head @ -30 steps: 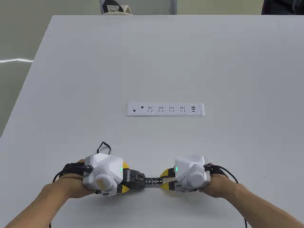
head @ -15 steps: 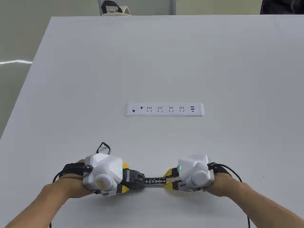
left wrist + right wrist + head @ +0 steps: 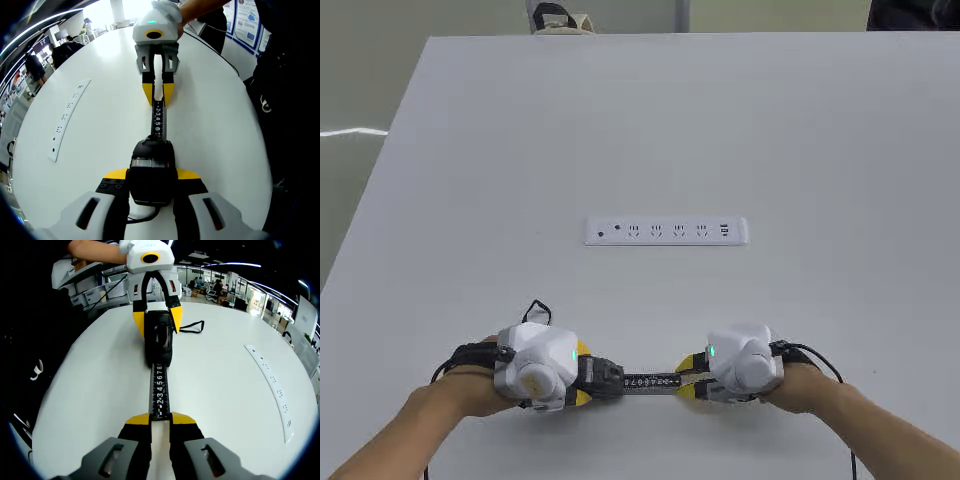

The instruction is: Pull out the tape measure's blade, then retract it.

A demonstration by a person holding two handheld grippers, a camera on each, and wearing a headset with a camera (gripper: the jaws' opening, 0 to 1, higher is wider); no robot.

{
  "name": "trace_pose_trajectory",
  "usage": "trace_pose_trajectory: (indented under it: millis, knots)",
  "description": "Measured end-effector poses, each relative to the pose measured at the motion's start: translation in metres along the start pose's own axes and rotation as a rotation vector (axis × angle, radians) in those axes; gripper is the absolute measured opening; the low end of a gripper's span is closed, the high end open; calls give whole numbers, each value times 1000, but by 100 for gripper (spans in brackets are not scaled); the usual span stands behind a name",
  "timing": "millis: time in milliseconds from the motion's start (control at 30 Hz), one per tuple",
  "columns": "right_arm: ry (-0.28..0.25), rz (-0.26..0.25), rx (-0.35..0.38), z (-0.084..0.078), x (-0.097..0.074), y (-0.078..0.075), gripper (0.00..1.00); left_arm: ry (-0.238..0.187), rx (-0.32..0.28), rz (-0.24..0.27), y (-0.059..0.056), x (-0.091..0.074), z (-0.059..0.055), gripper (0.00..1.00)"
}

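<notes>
A black tape measure case (image 3: 606, 378) (image 3: 151, 170) (image 3: 158, 337) rests on the white table near its front edge. My left gripper (image 3: 582, 380) (image 3: 151, 174) is shut on the case. A short length of black blade with white numbers (image 3: 652, 382) (image 3: 157, 121) (image 3: 159, 392) runs from the case to my right gripper (image 3: 688, 380) (image 3: 160, 419), which is shut on the blade's tip. The right gripper (image 3: 157, 94) faces me in the left gripper view; the left gripper (image 3: 156, 320) faces me in the right gripper view. The two grippers point at each other, a short span apart.
A white power strip (image 3: 666, 231) (image 3: 66, 117) (image 3: 273, 385) lies flat at mid-table, beyond the grippers. A black wrist cord (image 3: 537, 308) (image 3: 192, 328) loops on the table behind the left gripper. Bare table (image 3: 640, 130) stretches far and to both sides.
My right gripper has slid to the right with the blade tip, drawing out more blade. The left gripper and the case have stayed put.
</notes>
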State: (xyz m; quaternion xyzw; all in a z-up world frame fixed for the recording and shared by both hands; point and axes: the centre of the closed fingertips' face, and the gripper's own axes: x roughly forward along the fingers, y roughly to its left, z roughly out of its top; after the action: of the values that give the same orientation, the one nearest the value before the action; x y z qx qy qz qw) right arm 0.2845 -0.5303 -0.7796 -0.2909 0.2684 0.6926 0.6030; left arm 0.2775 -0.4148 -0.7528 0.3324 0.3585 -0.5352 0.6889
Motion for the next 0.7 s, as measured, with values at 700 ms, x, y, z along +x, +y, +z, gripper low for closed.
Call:
trace_pose_trajectory:
  millis: [700]
  knots:
    - [19,-2,17,-24,-19,-1,10,1,2,-1,-1,0,2,29]
